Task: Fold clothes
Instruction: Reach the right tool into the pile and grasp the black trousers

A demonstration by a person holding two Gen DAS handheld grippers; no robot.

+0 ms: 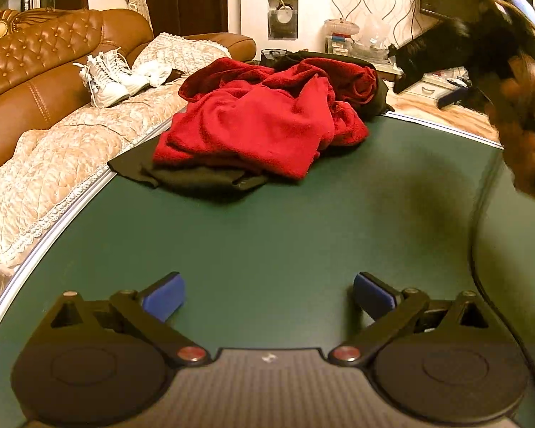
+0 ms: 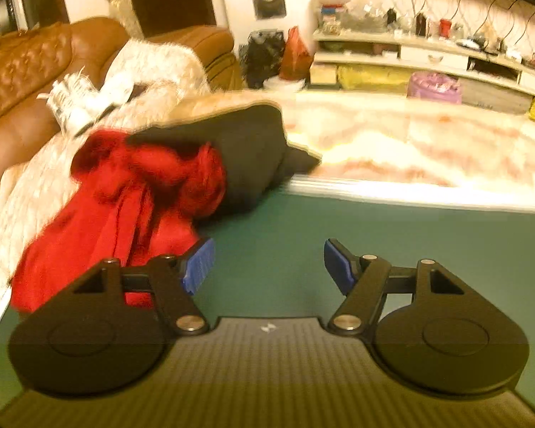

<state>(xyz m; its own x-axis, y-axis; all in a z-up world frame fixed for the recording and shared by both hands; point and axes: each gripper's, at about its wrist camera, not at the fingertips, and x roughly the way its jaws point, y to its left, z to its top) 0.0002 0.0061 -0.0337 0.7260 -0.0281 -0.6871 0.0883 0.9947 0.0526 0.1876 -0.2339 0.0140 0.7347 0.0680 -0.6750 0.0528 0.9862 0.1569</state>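
- Far to the left of the red garment [image 1: 256, 121], a brown tufted sofa [image 1: 35, 67] runs along the table edge, a cream quilted cover [image 1: 64, 164] draped over its seat.
- White sneakers [image 1: 107, 78] sit on that cover, just left of the red garment and apart from it.
- There it is: the red garment, crumpled in a heap on the green table [image 1: 285, 221] near its far left edge, lying on top of a black garment [image 1: 196, 174] that pokes out beneath and behind it.
- My left gripper [image 1: 269, 297] hovers over bare green, well short of the red garment, blue pads [image 1: 166, 296] spread wide, nothing between them.
- My right gripper [image 2: 267, 267] is spread wide too and empty; its view is blurred, the red garment [image 2: 125, 207] just beyond its left pad.
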